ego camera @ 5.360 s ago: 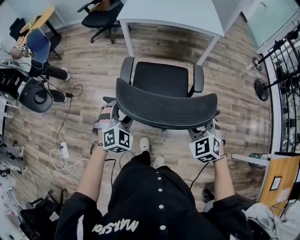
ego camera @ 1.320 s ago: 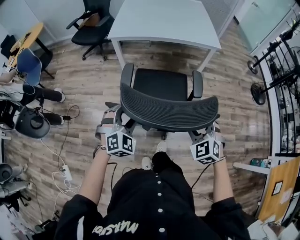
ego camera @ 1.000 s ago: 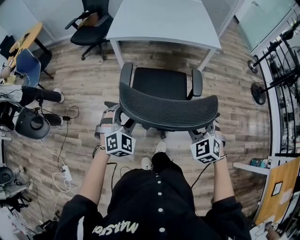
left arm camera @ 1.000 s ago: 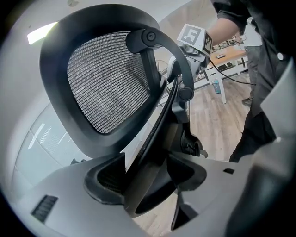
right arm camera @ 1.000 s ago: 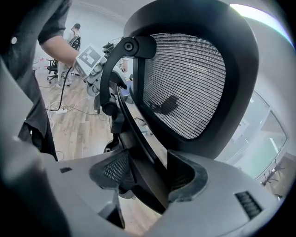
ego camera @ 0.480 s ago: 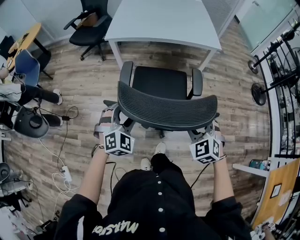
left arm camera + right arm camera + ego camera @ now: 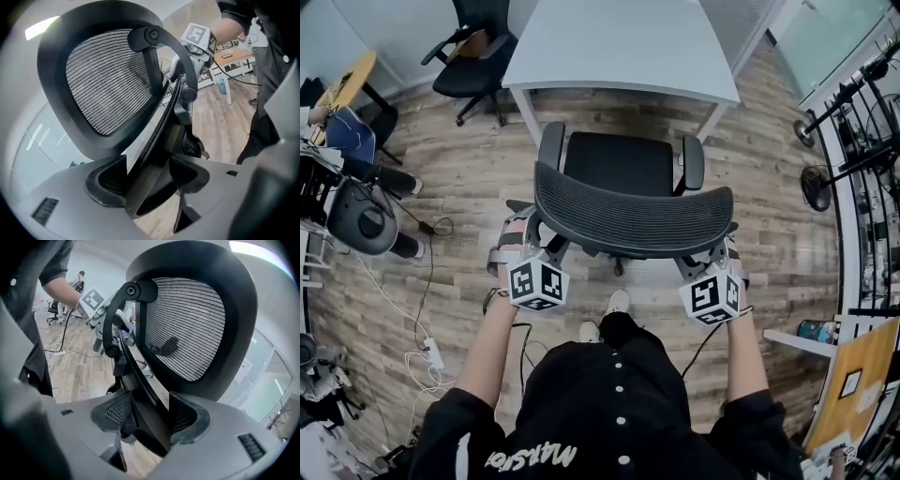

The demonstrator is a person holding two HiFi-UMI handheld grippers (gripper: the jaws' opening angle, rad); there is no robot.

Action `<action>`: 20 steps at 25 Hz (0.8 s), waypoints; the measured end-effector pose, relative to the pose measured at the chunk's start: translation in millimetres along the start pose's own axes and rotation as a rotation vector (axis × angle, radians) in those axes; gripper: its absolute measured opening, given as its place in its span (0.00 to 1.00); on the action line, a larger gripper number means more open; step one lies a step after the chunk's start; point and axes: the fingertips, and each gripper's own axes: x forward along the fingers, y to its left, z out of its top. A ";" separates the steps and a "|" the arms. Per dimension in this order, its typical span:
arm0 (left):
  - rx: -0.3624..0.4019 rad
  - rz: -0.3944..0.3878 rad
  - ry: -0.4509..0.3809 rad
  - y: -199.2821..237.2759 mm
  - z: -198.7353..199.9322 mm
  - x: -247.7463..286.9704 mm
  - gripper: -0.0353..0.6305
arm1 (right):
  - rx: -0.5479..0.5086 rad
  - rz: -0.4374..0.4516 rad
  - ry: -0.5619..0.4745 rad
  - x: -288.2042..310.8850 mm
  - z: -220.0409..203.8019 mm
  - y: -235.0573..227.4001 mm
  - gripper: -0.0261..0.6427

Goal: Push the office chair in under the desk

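Note:
The black office chair (image 7: 633,220) stands with its mesh back toward me and its seat (image 7: 622,161) facing the white desk (image 7: 619,42). The seat's front lies just short of the desk's near edge. My left gripper (image 7: 530,248) is shut on the back's left frame edge, seen close up as a dark frame bar (image 7: 154,140) between the pads of the left gripper (image 7: 150,177). My right gripper (image 7: 713,260) is shut on the right frame edge; in its own view the frame bar (image 7: 145,394) fills the gap of the right gripper (image 7: 149,416).
A second black chair (image 7: 473,56) stands left of the desk. A seated person (image 7: 366,164) and gear are at far left, cables (image 7: 427,319) trail on the wood floor, and stands (image 7: 853,122) line the right side. My feet (image 7: 605,317) are right behind the chair.
The chair, both grippers still on its back, has rolled a little toward the desk; my feet have stepped forward after it.

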 end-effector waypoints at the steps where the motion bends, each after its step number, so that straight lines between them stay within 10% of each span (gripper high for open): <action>1: 0.000 0.000 -0.001 0.2 1.9 1.8 0.50 | -0.001 0.000 0.001 1.2 -1.4 -2.8 0.44; 20: -0.008 -0.001 0.005 14.1 17.0 35.3 0.50 | -0.006 0.004 -0.013 24.6 -12.4 -40.6 0.46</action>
